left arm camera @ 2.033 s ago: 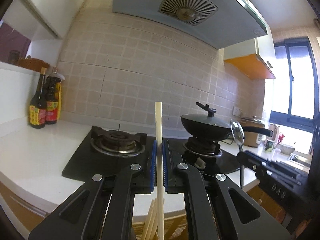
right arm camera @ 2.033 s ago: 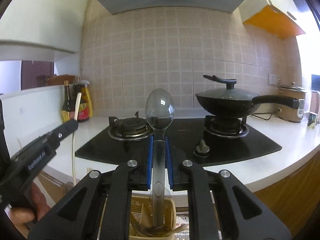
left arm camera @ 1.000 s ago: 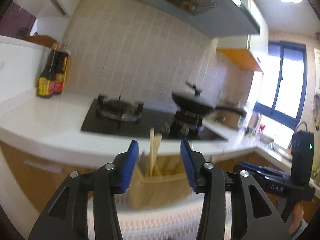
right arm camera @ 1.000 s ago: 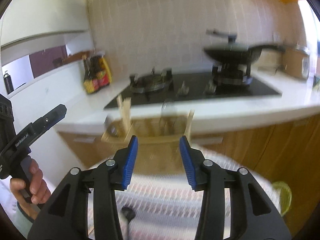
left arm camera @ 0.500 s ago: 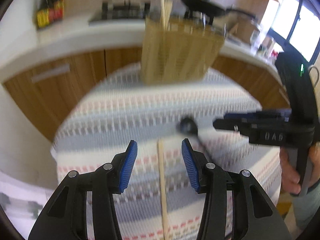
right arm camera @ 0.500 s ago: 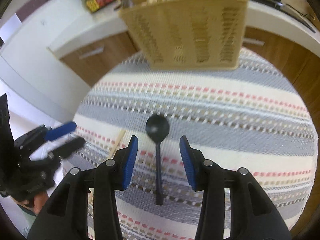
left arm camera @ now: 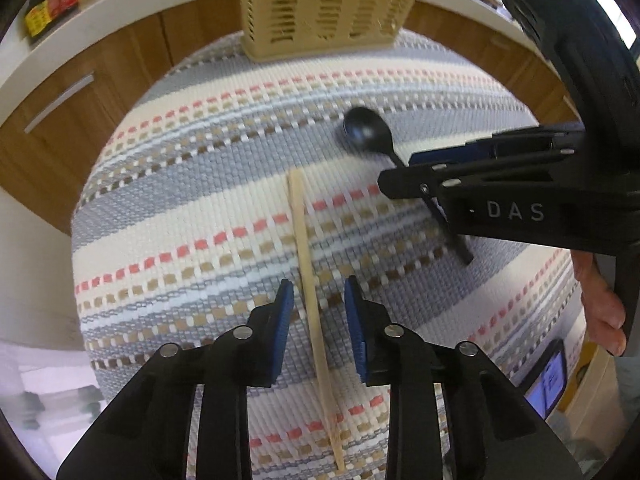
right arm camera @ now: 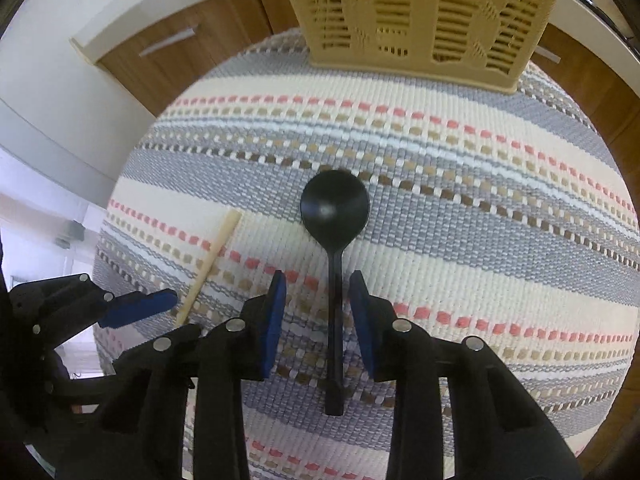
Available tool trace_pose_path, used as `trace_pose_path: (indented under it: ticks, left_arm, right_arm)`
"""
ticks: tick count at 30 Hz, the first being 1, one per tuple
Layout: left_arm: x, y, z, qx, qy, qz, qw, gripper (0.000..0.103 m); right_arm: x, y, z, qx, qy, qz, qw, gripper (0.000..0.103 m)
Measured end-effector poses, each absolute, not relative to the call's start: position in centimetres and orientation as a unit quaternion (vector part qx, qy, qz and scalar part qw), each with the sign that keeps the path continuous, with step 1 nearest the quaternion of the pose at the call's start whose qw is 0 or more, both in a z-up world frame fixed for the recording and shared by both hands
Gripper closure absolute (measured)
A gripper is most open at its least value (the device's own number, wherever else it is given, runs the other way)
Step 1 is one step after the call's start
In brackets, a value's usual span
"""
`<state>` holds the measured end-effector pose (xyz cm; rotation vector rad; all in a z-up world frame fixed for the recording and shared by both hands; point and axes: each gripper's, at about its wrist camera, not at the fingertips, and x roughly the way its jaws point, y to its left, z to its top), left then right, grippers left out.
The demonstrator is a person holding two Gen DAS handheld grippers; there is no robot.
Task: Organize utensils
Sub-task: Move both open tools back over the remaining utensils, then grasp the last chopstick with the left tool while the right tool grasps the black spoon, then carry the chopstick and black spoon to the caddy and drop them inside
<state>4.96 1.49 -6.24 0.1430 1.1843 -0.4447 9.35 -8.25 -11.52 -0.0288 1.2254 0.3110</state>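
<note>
A round table covered with a striped woven cloth (right arm camera: 460, 264) in cream, grey, pink and brown stands before wooden kitchen cabinets. At its far edge sits a tan slotted plastic utensil basket (right arm camera: 424, 16), the fixed mark for everything else.

On the near side of the basket, towards the middle of the cloth, lies a black plastic spoon (right arm camera: 335, 208), bowl pointing at the basket and handle running away from it. The right gripper (right arm camera: 318, 284) is down over that handle, its blue-padded jaws partly open and closing, one pad on each side of the handle with a gap showing on both sides, so they do not yet pinch it.

Farther from the basket than the spoon's bowl, and off to the spoon's left, lies a single pale wooden chopstick (left arm camera: 306, 264), flat on the cloth. The left gripper (left arm camera: 318, 292) straddles it, jaws likewise partly open and closing, with cloth visible between each pad and the stick.
</note>
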Motion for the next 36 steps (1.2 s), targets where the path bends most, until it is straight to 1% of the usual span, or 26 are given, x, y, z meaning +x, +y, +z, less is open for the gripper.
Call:
trace_pose_path:
  ticks: [1,2,3,4,6,8,12,13,16,18,20,23,26,31,36]
  left_arm:
    - [4.8,1.3,-6.3,0.074,0.552,-0.205,0.805,0.081]
    - [4.7,1.1,-6.3,0.084,0.550,-0.202,0.806,0.081]
    - [4.6,0.9,-6.3,0.091,0.550,-0.199,0.806,0.081]
    - [4.5,0.5,-6.4,0.097,0.550,-0.196,0.806,0.081]
    - [4.3,0.0,-6.5,0.111,0.550,-0.189,0.806,0.081]
    - [4.2,-0.6,-6.5,0.126,0.548,-0.183,0.806,0.083]
    - [3.8,-1.4,-6.5,0.145,0.547,-0.173,0.806,0.087]
    - [3.7,-1.5,-6.5,0.145,0.547,-0.174,0.806,0.090]
    - [3.6,-1.7,-6.5,0.147,0.547,-0.170,0.806,0.091]
    - [3.4,-1.8,-6.4,0.150,0.545,-0.166,0.808,0.094]
    - [3.6,-1.9,-6.4,0.153,0.544,-0.165,0.809,0.099]
    - [3.3,-2.8,-6.6,0.151,0.538,-0.158,0.814,0.099]
    - [3.1,-2.5,-6.3,0.129,0.533,-0.162,0.820,0.099]
    - [2.8,-1.3,-3.7,0.103,0.505,-0.163,0.841,0.099]
    - [3.0,-0.9,-0.1,0.084,0.467,-0.164,0.865,0.099]
  right_arm:
    - [9.3,-8.0,-11.6,-0.021,0.570,0.143,0.809,0.077]
    - [9.5,-7.9,-11.9,-0.033,0.569,0.139,0.810,0.082]
    - [9.4,-7.8,-11.9,-0.039,0.568,0.138,0.811,0.084]
    - [9.3,-7.6,-12.0,-0.046,0.566,0.135,0.812,0.085]
    - [9.2,-7.0,-12.2,-0.065,0.561,0.129,0.815,0.093]
    - [9.1,-6.8,-12.4,-0.068,0.559,0.129,0.816,0.097]
    - [8.7,-7.8,-12.3,-0.052,0.558,0.137,0.817,0.098]
    - [8.7,-9.1,-11.6,-0.049,0.558,0.138,0.817,0.098]
    - [8.3,-9.8,-11.5,-0.045,0.557,0.141,0.817,0.098]
    - [7.9,-10.3,-11.3,-0.039,0.555,0.146,0.818,0.098]
    - [7.2,-11.1,-10.8,-0.031,0.552,0.149,0.820,0.098]
    - [6.3,-12.7,-10.1,-0.020,0.548,0.153,0.822,0.098]
    - [5.9,-13.4,-9.6,-0.011,0.545,0.156,0.824,0.098]
    - [5.2,-15.0,-8.2,-0.003,0.536,0.160,0.829,0.098]
    - [5.2,-16.2,-5.2,0.000,0.516,0.165,0.841,0.098]
